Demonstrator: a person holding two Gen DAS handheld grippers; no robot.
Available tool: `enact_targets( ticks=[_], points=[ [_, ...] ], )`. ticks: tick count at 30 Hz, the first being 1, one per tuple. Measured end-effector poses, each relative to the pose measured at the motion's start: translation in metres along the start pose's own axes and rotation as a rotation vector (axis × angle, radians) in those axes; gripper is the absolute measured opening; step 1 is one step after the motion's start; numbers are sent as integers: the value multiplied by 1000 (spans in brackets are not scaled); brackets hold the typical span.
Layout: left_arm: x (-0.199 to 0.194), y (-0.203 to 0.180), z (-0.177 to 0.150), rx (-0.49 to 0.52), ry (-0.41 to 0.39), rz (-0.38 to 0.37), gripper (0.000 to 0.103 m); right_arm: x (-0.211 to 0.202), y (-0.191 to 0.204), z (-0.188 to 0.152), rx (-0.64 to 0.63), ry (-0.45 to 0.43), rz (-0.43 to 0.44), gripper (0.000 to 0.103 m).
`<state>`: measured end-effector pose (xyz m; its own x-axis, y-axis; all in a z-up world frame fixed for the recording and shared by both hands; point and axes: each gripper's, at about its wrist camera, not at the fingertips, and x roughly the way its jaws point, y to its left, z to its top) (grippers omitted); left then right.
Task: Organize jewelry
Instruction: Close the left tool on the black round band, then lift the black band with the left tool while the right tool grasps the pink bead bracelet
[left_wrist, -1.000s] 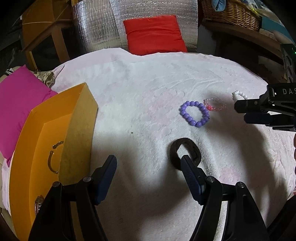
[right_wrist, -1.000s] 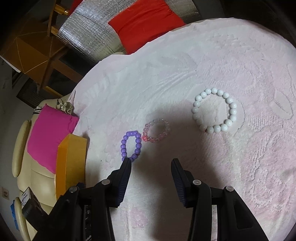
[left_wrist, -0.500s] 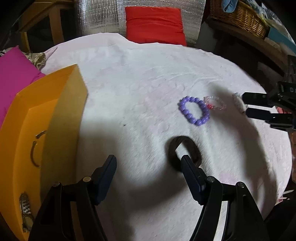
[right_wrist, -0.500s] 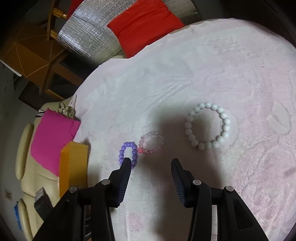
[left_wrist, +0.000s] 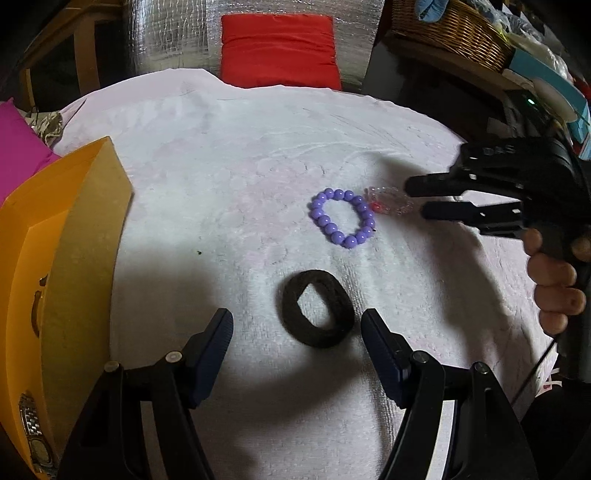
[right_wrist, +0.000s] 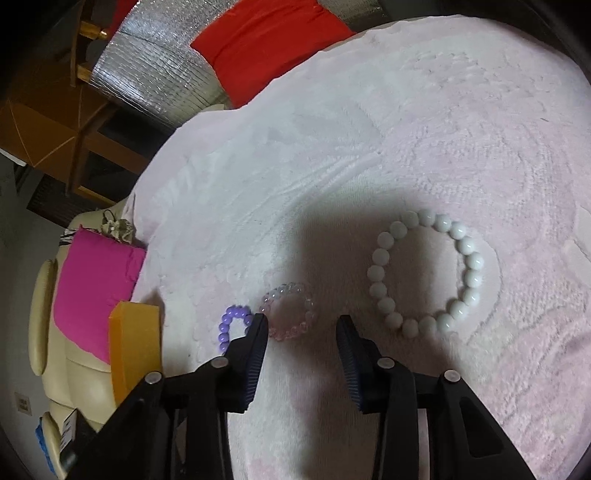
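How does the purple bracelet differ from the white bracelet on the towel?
The purple bracelet has purple beads; the white bracelet has glossy white ones. The purple loop touches the clear pink bracelet; the white one lies apart, alone. The right claw's finger partly hides the purple one in its own view; the white one shows whole. Both are beaded loops lying flat.

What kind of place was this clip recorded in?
Most likely a lived-in room at home, not a lab. The jewelry lies on a pale towel over a round surface, with a red cushion behind it, a wicker basket on a cluttered shelf, and a cream armchair alongside.
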<state>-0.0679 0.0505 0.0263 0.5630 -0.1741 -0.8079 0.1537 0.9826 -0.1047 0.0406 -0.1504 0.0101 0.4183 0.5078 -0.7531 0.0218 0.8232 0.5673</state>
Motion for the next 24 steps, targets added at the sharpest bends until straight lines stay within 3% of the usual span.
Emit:
enact_targets(
  ticks=[9, 12, 14, 16, 24],
  points=[
    [3, -2, -2, -6, 2, -29, 72, 15, 20, 6, -129, -58, -134, 24],
    [2, -2, -1, -6, -1, -43, 72, 17, 29, 1, -221, -83, -216, 14],
    [1, -3, -1, -6, -2, -53, 67, 17, 35, -2, -260, -101, -248, 8],
    [1, -5, -2, 2, -3, -63, 61, 18, 40, -5, -289, -113, -273, 8],
    [3, -1, 1, -10, -5, -89, 42, 6, 32, -5, -248, -81, -203, 8]
  ],
)
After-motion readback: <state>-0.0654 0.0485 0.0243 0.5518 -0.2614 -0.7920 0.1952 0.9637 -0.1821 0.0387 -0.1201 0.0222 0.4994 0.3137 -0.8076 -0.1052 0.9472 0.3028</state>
